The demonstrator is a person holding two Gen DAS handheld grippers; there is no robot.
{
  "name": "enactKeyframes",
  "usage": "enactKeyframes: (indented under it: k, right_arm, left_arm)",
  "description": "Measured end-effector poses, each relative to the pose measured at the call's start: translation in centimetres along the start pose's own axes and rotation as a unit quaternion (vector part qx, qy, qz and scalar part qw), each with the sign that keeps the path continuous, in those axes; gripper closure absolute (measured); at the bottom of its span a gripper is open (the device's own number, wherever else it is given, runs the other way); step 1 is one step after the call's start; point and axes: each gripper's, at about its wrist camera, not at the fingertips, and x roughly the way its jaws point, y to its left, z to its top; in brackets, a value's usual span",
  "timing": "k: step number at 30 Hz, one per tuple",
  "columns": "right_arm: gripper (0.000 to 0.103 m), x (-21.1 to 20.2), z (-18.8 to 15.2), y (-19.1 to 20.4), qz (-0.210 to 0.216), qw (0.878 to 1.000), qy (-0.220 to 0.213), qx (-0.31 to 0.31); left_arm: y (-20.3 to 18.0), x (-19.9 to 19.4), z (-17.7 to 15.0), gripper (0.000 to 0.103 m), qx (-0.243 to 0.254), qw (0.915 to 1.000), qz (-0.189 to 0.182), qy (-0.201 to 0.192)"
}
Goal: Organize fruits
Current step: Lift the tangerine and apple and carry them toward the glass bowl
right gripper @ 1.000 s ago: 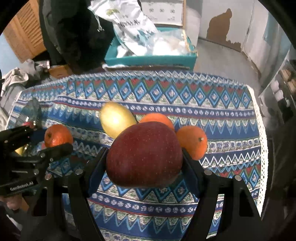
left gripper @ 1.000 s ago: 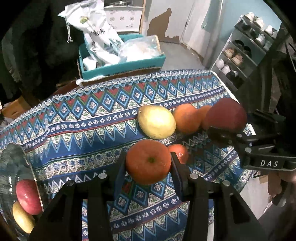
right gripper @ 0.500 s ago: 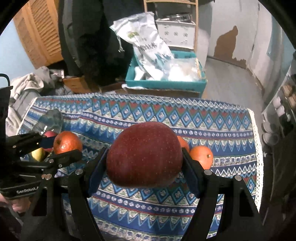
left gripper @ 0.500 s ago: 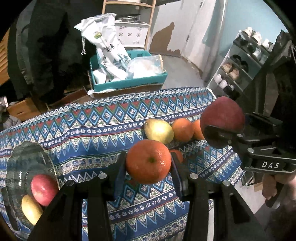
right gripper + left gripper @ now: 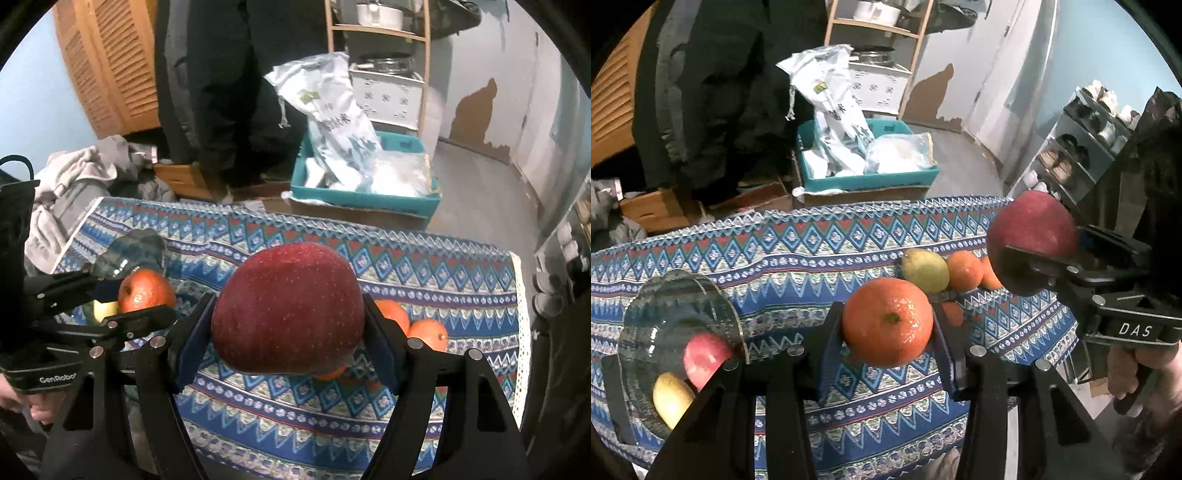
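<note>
Right wrist: oranges (apple-hidden)

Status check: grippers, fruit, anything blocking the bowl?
Left gripper shut on orange. Right gripper shut on red apple. Glass bowl holds two fruits; nothing seen blocking it.

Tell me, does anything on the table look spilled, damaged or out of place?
Nothing stands out. The orange and red apple sit firmly in their tongs, the glass bowl is upright, and the loose fruit lies on the cloth.
</note>
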Motion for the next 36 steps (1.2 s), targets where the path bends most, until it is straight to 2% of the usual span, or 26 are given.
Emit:
enactKeyframes:
  k: [17, 36]
  right_arm:
    - [0.027, 1.3, 3.4, 6.2, 0.033, 0.999, -0.004, -0.036]
    - [0.027, 7.4, 7.0, 14.4, 0.086, 0.993, 0.028, -0.071]
  left_arm:
    - [5.2, -4.4, -0.6, 0.057, -0.036, 0.9984, 0.025, -0.036]
    - [15.6, -6.0, -3.1, 0.057, -0.124, 0.9894, 0.06, -0.044]
